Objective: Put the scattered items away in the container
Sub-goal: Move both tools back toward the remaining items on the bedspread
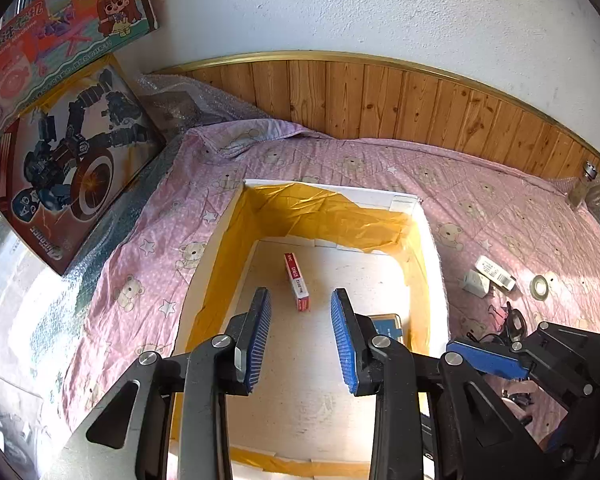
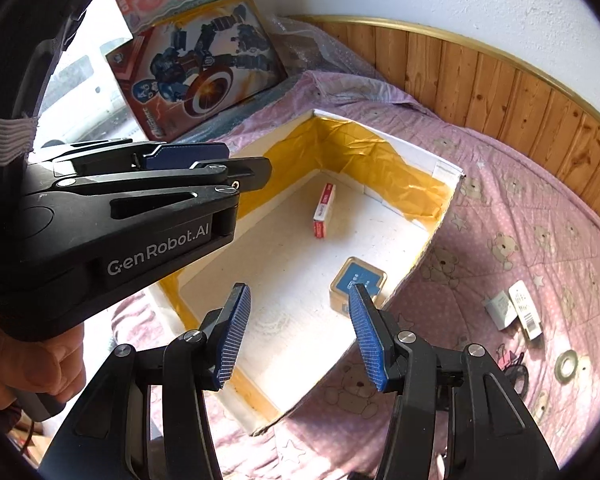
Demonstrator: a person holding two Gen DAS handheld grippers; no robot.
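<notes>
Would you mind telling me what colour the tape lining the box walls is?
Yellow-orange tape lines the white box; clearest in the left wrist view.

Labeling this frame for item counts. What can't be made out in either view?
- Blue tin, left wrist view: mostly hidden behind the left tool; clearer in the right view.
- Dark tangle with pink clips: partly covered by the right tool's body, too cluttered to count.
- White boxes and tape roll: labels too small to read.
- Box near wall: cut off behind both tools.
- Red box: print blurred.
</notes>
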